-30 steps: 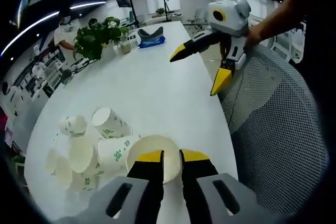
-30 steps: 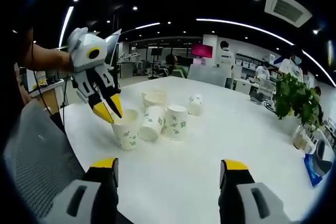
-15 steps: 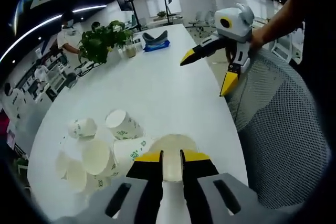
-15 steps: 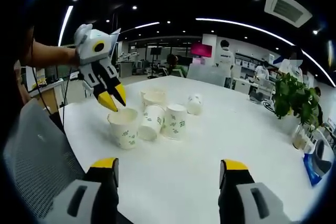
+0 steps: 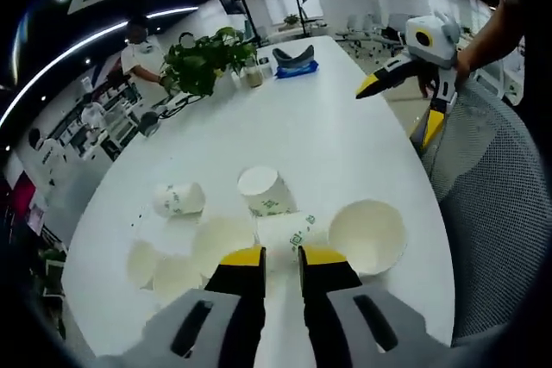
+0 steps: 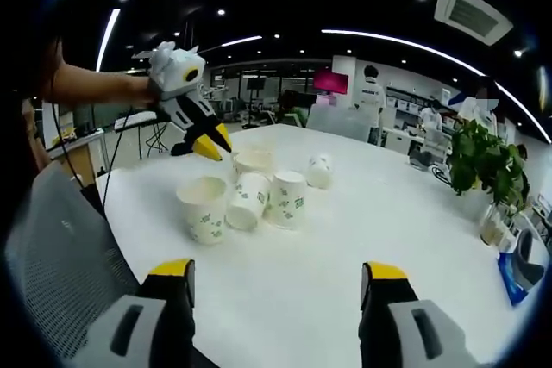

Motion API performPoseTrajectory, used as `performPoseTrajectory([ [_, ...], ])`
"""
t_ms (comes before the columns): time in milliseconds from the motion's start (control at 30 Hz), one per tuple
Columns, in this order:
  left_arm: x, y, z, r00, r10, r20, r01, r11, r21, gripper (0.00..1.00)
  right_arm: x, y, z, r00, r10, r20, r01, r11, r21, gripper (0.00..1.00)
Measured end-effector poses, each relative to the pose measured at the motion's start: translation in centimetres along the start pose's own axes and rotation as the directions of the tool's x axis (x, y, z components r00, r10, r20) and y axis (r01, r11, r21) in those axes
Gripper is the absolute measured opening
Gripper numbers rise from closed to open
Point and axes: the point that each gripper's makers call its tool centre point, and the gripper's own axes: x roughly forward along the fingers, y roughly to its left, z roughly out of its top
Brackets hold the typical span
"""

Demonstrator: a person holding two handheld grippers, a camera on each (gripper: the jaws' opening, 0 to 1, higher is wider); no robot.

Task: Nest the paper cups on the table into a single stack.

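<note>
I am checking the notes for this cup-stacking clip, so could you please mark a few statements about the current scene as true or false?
1. The nearest paper cup stands upright, mouth up. True.
2. The left claw grips that cup. False: it hangs in the air above the cups with nothing visible between its tips.
3. The right claw is wide open and empty. True.
4. All cups form one stack. False: several stand or lie apart on the white table.
5. A potted plant stands on the table. True.
</note>
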Motion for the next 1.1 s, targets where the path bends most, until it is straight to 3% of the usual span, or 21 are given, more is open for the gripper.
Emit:
performPoseTrajectory([
  [267, 1.4, 1.3, -1.5, 0.999, 0.023, -0.048, -0.023, 1.000, 0.002, 0.13, 0.0, 0.0, -0.1, 1.000, -0.002, -0.005, 0.002, 1.000, -0.001, 0.79],
  [533, 2.6, 2.2, -1.4, 0.997, 0.052, -0.057, -0.050, 0.999, 0.021, 0.10, 0.1, 0.2, -0.3, 1.000, 0.006, -0.018, -0.006, 1.000, -0.009, 0.79],
  [833, 4.3, 2.1, -2.2, 0.996, 0.017, -0.091, -0.013, 0.999, 0.039, 0.03, 0.0, 0.1, -0.3, 1.000, 0.001, -0.017, -0.002, 1.000, -0.009, 0.78],
  [1100, 4.5, 2.5, -1.7, 0.997, 0.013, -0.082, -0.008, 0.998, 0.065, 0.00, 0.0, 0.0, -0.4, 1.000, 0.001, -0.014, -0.001, 1.000, -0.010, 0.78],
])
